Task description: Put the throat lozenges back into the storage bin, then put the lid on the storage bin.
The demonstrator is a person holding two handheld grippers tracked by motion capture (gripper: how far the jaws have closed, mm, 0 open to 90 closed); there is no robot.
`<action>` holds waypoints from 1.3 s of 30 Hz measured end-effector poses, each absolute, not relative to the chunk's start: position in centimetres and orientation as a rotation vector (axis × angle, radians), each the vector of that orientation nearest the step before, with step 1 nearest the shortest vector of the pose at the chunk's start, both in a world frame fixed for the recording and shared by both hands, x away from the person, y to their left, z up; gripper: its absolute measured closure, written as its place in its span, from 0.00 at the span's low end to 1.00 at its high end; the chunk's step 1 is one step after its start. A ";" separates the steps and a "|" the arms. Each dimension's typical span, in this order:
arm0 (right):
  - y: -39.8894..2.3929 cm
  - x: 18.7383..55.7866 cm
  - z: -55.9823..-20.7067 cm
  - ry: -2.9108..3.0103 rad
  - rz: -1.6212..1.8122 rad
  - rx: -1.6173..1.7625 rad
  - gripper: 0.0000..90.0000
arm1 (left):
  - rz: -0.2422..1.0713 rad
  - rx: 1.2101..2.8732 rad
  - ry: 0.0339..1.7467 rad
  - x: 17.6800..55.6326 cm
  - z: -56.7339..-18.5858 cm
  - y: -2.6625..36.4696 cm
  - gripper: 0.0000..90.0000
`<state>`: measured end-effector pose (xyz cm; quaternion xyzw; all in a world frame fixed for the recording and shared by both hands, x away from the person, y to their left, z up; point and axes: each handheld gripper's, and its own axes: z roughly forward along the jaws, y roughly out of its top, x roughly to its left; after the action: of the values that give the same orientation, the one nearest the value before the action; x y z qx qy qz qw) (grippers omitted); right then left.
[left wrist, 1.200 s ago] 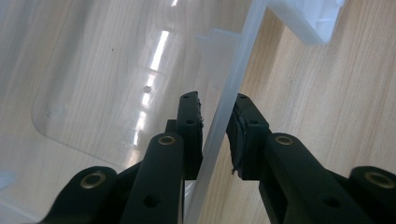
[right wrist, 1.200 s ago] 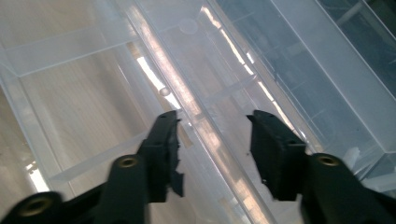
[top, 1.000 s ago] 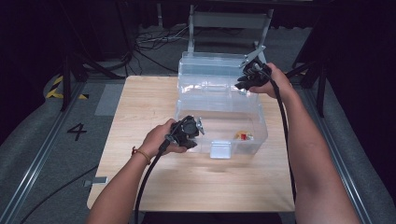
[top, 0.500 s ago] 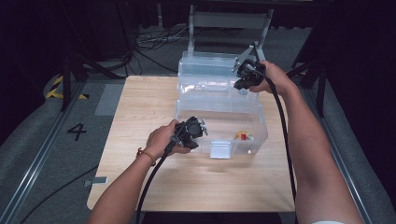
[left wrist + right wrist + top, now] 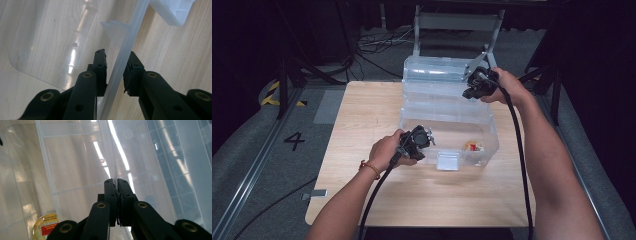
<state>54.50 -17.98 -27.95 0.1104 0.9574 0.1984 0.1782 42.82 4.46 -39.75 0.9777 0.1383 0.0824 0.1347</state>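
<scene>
The clear plastic storage bin (image 5: 447, 125) stands on the far right part of the wooden surface (image 5: 362, 130), its hinged lid (image 5: 437, 70) tipped up at the far side. Inside, near the front right corner, lies a small round tin with a yellow and red label (image 5: 472, 146), also seen at the lower left of the right gripper view (image 5: 46, 226).

The left claw (image 5: 116, 66) straddles the bin's front rim (image 5: 125, 57): one jaw inside the wall, one outside, partly closed. The inner pad seems to stand slightly off the plastic, so I read this as a steadying hold being set, not a firm clamp. The right claw (image 5: 116, 190) is pressed together with its tips at the thin edge of the lid, apparently pinching it; in the high view it sits at the lid's right end (image 5: 477, 85).

The step in hand looks like working the lid, with the left hand bracing the bin. The next move calls for swinging the lid on its hinge in a smooth arc while the left claw keeps the bin from sliding.
</scene>
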 end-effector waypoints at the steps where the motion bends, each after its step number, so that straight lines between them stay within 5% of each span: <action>1: -18.0 54.3 -27.9 2.706 0.563 0.296 0.98 | 0.237 2.836 0.397 42.8 -39.8 4.4 0.83; 39: -19.3 49.1 -28.3 2.625 0.665 0.366 0.97 | 0.254 2.801 0.381 42.4 -40.0 4.8 0.80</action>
<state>49.10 -19.25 -28.34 0.1311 0.9406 0.2384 0.2030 42.39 4.83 -39.95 0.9755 0.1329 0.0886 0.1510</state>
